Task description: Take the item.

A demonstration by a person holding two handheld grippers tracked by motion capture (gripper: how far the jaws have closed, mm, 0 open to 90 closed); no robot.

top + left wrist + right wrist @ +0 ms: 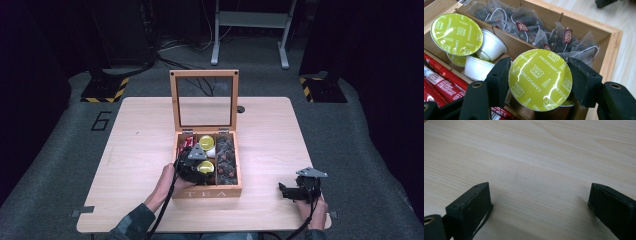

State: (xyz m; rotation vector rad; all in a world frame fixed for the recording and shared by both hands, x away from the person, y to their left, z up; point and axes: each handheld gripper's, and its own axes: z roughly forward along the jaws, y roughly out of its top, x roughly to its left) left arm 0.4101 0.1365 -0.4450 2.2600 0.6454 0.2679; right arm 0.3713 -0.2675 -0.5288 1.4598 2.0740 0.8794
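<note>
One green-lidded capsule [540, 79] sits between the jaws of your left gripper [192, 162], foil lid facing the camera, over the near end of the wooden box's [207, 192] middle compartment. The jaws flank its rim closely on both sides; I judge them clamped on it. Lifting straight up should clear the dividers. More capsules [456, 33] lie at the far end of that compartment, red sachets [439, 80] fill the left one, and tea bags [534, 32] the right. Your right gripper [295, 191] rests near the counter's [140, 150] near right corner, jaws apart, holding nothing.
</note>
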